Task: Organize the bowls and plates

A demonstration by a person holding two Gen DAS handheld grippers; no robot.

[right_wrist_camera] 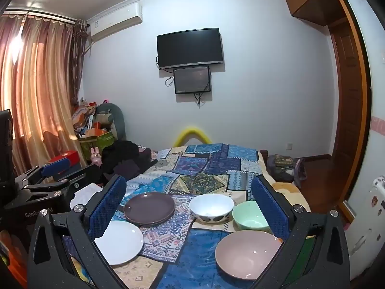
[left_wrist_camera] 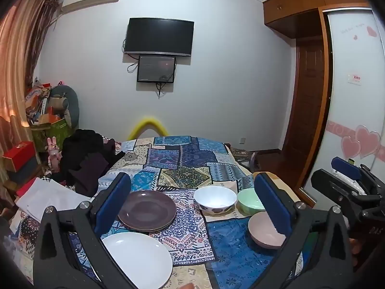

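Both grippers, left gripper [left_wrist_camera: 192,202] and right gripper [right_wrist_camera: 190,204], hover with jaws spread wide, empty. On the patchwork-covered bed [right_wrist_camera: 204,166]: brown plates [right_wrist_camera: 149,208] stacked, white plate [right_wrist_camera: 120,242] near; white bowl [right_wrist_camera: 211,207], green bowl [right_wrist_camera: 249,216], pink bowl [right_wrist_camera: 249,254] loosely grouped, unstacked, likely awaiting nesting.

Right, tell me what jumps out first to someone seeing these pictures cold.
The blue patchwork cloth covering the surface draws the eye first, with the crockery on its near end: a dark purple plate and a white plate to the left, and a white bowl, a green bowl and a pink bowl to the right. Behind, a black television hangs on the far wall.
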